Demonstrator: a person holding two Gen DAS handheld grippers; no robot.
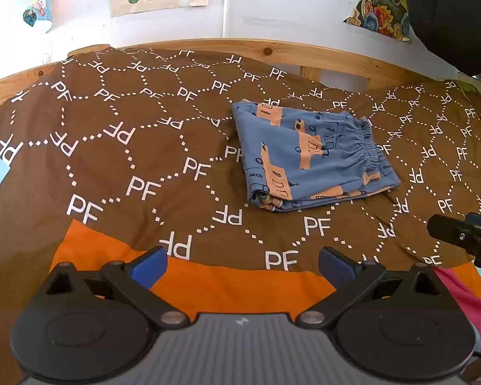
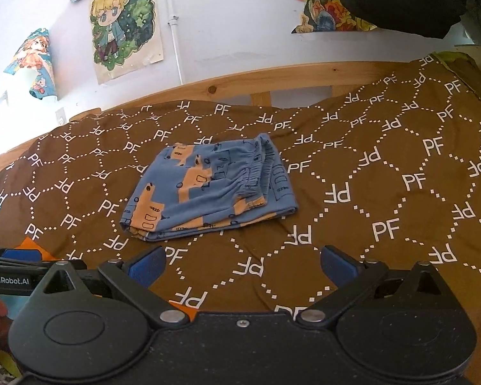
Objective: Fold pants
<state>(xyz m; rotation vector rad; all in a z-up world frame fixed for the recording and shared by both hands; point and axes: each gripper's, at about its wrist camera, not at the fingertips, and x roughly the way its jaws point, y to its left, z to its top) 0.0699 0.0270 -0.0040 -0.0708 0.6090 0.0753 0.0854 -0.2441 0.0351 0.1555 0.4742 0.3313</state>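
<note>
The blue pants (image 1: 308,157) with orange patches lie folded into a small flat bundle on the brown "PF" bedspread (image 1: 112,147), elastic waistband to the right. They also show in the right wrist view (image 2: 208,189). My left gripper (image 1: 242,264) is open and empty, held above the bedspread's near edge, short of the pants. My right gripper (image 2: 242,264) is open and empty, also back from the pants on the near side. The right gripper's tip shows at the right edge of the left wrist view (image 1: 465,234); the left gripper's side shows in the right wrist view (image 2: 12,276).
A wooden bed frame (image 1: 304,53) runs along the far side against a white wall with posters (image 2: 125,22). An orange cloth (image 1: 227,285) lies under the bedspread's near edge. A dark object (image 1: 452,19) hangs at the upper right.
</note>
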